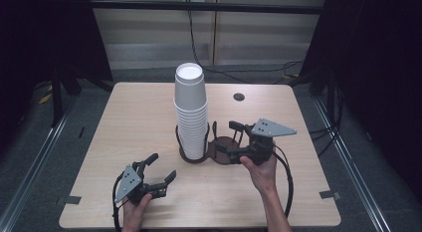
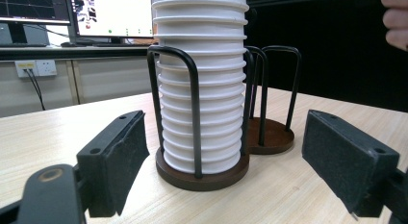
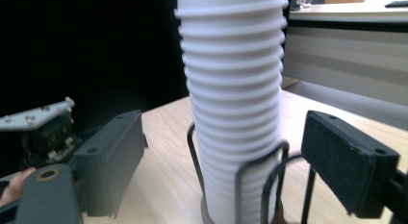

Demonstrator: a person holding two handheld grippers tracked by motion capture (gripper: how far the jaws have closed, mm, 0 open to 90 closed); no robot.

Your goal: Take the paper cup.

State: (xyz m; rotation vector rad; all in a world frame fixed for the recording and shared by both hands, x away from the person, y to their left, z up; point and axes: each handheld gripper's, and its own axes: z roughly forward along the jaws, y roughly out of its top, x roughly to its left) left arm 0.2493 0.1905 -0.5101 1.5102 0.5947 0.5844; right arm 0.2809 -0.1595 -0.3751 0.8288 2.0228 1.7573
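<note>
Two grippers in view, one tall stack of white foam cups [image 1: 191,112] between and beyond them. Stack seated in the left ring of a twin holder [image 1: 209,151] of dark wire hoops on round brown bases, near the middle of the table [image 1: 124,117]; right ring [image 1: 225,148] bare.

Handling, judged from appearance: very light, thin-walled, easily crushed or dented under a firm squeeze. Surface ribbed by nested rims, so fair purchase for padded jaws, yet cups likely to cling together and lift in a clump. Tall column, prone to lean or topple if pushed sideways above the hoops. Best hold judged to be on the top cup, across its wall just below the rim, with a gentle pinch; lower cups fenced in by the wire hoops and hard to reach.

Left gripper [image 1: 158,168]: low over the near left part of the table, well apart from the holder, aimed toward the stack. Jaws apart, pads [image 2: 120,156] bare, nothing between them, nothing touched.

Right gripper [image 1: 233,138]: raised just beside the holder on its right, above the bare ring, pointing at the stack. Jaws spread wide, pads [image 3: 344,159] clear of the cups on both sides, no contact seen. Nothing held.

Risk noted: a sideways knock from either claw enough to tip the column.
</note>
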